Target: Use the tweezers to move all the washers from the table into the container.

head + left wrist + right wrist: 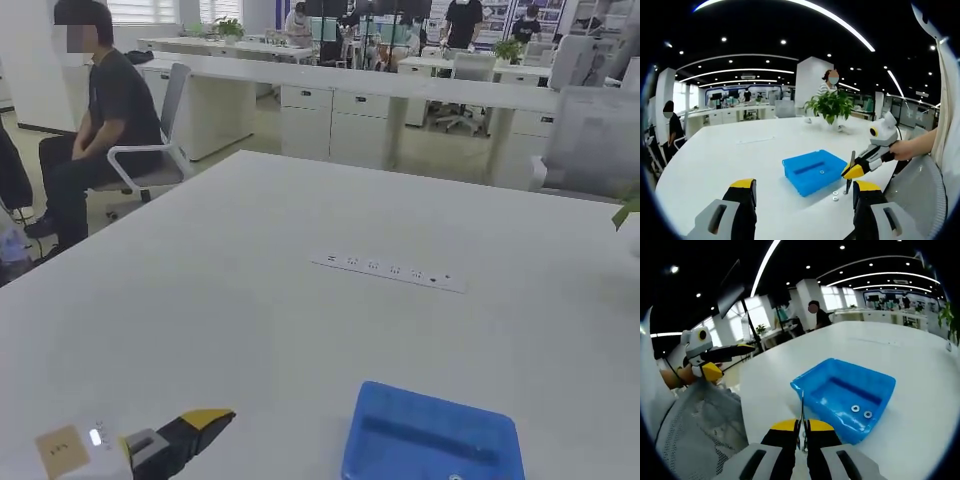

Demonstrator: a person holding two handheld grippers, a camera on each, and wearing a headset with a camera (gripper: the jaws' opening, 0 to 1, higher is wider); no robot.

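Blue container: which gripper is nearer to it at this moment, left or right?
Right. The right gripper, shut on the tweezers, is just in front of the container's near corner. The left gripper, open, is farther back and off to one side.

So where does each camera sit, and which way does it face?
Head view: on the person's head, facing down over the table to the container; left gripper low left.
Left gripper view: on the left gripper, facing the container between open jaws; right gripper holds tweezers.
Right gripper view: on the right gripper, facing into the container; left gripper at left.
Shared: the container; each gripper view sees the other gripper.
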